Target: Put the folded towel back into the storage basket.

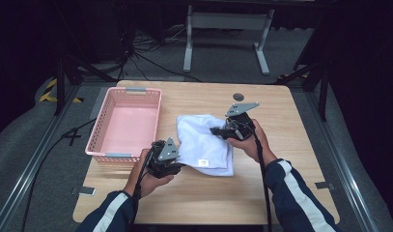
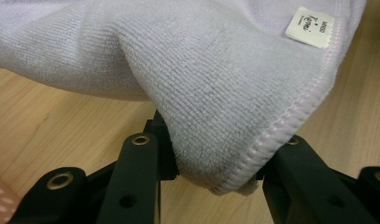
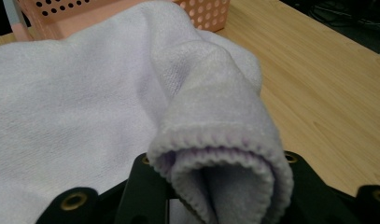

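Note:
A pale lilac towel [image 1: 203, 142] lies partly folded on the wooden table [image 1: 281, 164], with a small white label [image 1: 203, 163] near its front edge. My left gripper [image 1: 177, 166] is shut on the towel's front left corner; in the left gripper view the hemmed corner [image 2: 234, 158] hangs pinched between the two black jaws, label [image 2: 310, 27] at upper right. My right gripper [image 1: 214, 131] is shut on a bunched edge at the towel's right side; in the right gripper view the doubled hem [image 3: 220, 158] is squeezed between the jaws.
A pink perforated basket [image 1: 131, 104] stands empty at the table's left, close beside the towel; its corner [image 3: 197, 11] shows behind the cloth. A small dark disc [image 1: 238, 96] lies at the back of the table. Bare wood stretches to the right and front.

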A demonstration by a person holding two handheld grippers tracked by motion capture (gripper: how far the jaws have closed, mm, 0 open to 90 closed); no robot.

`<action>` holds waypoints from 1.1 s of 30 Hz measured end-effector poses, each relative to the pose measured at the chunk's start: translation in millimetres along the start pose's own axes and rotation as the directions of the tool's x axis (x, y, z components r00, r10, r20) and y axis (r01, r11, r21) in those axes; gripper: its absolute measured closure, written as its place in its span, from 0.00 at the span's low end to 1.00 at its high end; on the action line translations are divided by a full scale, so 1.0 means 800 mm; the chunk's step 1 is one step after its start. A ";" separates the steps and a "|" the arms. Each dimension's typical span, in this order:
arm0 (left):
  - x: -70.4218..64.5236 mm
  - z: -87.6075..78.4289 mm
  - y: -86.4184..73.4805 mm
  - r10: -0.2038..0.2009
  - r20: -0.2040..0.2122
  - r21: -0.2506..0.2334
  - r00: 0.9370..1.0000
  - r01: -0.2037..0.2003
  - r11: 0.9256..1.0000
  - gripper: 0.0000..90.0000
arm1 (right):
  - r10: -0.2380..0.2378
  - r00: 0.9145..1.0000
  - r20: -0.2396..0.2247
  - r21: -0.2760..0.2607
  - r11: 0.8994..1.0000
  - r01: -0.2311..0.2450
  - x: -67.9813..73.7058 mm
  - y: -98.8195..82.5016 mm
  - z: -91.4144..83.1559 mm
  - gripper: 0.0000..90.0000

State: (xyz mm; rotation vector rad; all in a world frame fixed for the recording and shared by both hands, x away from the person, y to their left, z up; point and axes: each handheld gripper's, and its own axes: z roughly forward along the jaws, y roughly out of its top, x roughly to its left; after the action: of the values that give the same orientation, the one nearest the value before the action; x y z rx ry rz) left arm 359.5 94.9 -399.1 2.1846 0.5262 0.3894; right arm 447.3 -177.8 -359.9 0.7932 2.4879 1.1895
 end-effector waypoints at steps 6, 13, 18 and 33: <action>0.015 -0.010 -0.001 -0.009 -0.020 -0.009 1.000 0.009 1.000 0.74 | -0.017 1.000 0.006 -0.015 1.000 0.017 0.003 0.022 0.011 0.77; 0.030 -0.027 -0.001 -0.012 -0.064 -0.032 0.998 0.010 0.999 0.74 | -0.023 1.000 0.001 -0.036 0.999 0.023 0.005 0.044 0.017 0.77; 0.040 -0.041 -0.003 -0.034 -0.094 -0.049 0.995 0.029 0.998 0.74 | -0.030 1.000 -0.004 -0.052 0.998 0.030 0.009 0.064 0.024 0.77; 0.063 -0.077 -0.022 -0.095 -0.166 -0.083 0.981 0.082 0.993 0.74 | -0.046 0.999 -0.024 -0.061 0.997 0.045 0.024 0.103 0.058 0.77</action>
State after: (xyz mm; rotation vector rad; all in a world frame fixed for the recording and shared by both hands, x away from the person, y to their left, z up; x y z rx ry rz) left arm 371.2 170.6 -371.3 2.0579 0.6888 0.5422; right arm 482.8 -95.2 -324.7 0.7059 2.4635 1.2606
